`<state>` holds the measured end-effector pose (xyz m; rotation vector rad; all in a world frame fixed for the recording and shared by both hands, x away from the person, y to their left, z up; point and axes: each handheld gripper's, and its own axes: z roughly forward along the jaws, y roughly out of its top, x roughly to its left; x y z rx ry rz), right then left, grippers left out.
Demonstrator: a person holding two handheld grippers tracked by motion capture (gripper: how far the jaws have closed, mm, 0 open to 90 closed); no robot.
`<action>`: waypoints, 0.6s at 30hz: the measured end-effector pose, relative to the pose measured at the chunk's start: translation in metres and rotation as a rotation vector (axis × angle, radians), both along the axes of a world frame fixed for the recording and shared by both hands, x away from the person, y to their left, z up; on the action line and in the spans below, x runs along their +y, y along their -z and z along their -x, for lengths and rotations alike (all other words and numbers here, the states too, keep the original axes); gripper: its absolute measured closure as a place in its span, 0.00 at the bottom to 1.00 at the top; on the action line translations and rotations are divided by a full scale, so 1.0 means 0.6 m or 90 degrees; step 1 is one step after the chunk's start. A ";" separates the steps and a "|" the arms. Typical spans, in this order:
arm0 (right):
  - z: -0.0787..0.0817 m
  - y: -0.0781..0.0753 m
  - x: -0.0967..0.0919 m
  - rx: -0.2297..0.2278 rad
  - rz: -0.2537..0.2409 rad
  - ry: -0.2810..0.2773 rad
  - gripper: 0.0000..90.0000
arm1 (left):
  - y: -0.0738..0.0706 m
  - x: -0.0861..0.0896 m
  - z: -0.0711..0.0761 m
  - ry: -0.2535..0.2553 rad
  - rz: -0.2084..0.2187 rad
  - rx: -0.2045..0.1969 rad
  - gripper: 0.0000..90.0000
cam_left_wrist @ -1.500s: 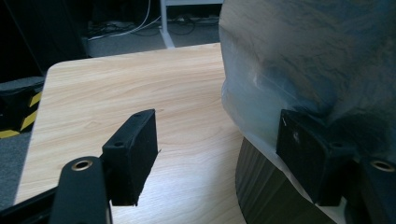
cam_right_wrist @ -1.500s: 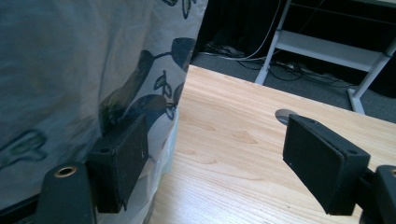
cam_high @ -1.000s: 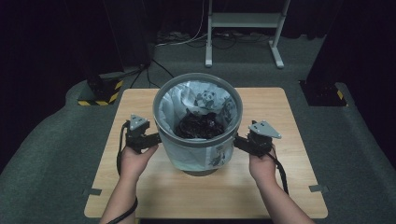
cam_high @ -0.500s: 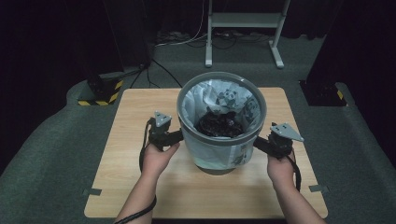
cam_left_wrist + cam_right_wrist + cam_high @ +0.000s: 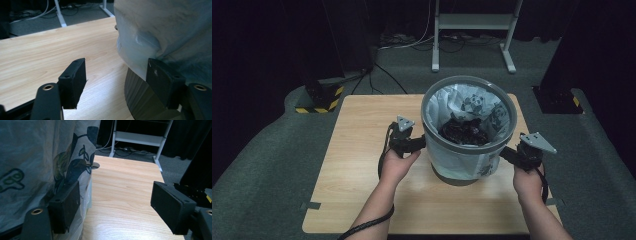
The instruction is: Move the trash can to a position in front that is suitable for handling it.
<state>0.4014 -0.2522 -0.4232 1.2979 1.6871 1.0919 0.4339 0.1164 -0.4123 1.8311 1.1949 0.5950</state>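
The bin (image 5: 468, 131) stands on the table (image 5: 357, 150), toward its right half, and both grippers flank it. It is a round grey bin with a thick grey rim and a dark ribbed base, lined with a thin white bag (image 5: 472, 102) printed with pandas and dark leaves; the bag folds over the rim and hangs down the outside. Dark crumpled rubbish (image 5: 464, 131) lies inside.

The left gripper (image 5: 418, 144) sits at the bin's 9 o'clock side, jaws spread, having just been opening a little; in the left gripper view 1 jaw rests against the bag-covered wall and the other stands free over the wood. The right gripper (image 5: 507, 154) sits at about 4 o'clock, jaws also spread, 1 against the printed bag, the other over bare table.

The table is pale wood with rounded corners. Grey carpet (image 5: 272, 165) surrounds it. At 12 o'clock stands a white metal frame (image 5: 472, 22) with cables; at 10 o'clock, a black base with yellow-black striped tape (image 5: 319, 97). Black curtains close the room.
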 end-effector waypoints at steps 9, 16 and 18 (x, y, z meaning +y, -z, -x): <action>0.013 0.009 -0.035 0.011 -0.021 -0.012 0.18 | 0.001 0.041 0.012 0.005 0.013 0.023 0.17; 0.039 0.032 -0.055 0.038 -0.004 -0.013 0.17 | 0.028 0.094 0.041 0.006 -0.015 0.081 0.17; 0.046 0.041 -0.059 0.050 -0.003 -0.017 0.17 | 0.055 0.117 0.057 0.011 -0.040 0.124 0.17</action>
